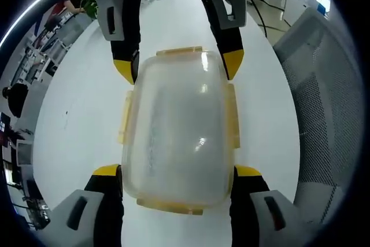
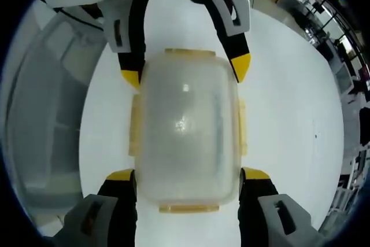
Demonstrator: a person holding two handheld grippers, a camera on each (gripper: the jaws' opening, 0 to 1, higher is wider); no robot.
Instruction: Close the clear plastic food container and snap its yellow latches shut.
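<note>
Left hand-held gripper (image 1: pixel 176 173): I see its jaws spread wide, one yellow-tipped jaw on each side of the near end of the container, tips right at the container's corners; I cannot tell whether they press on it or only flank it.

Right hand-held gripper (image 2: pixel 187 175): same stance from the opposite end, jaws wide apart, straddling the container's end in its own view. In the left gripper view it comes in from the far side (image 1: pixel 179 65), its yellow tips beside the far corners.

Clear plastic food container (image 1: pixel 176 128): it lies flat on the counter between my two hand-held grippers, lid on top, cloudy and see-through. In the right gripper view (image 2: pixel 186 128) it sits centred between the jaws.

Yellow latches (image 1: pixel 232 121): pale yellow tabs run along both long sides and both short ends; the end one nearest the left hand-held gripper (image 1: pixel 170 206) lies low against the rim. Whether any is snapped I cannot tell.

Counter (image 1: pixel 81 114): white, smooth, bare around the container.

Mesh chair (image 1: pixel 329 102): grey, just beside the counter's right edge in the left gripper view.

Room beyond: desks and clutter (image 1: pixel 52 39) far left, blurred.
</note>
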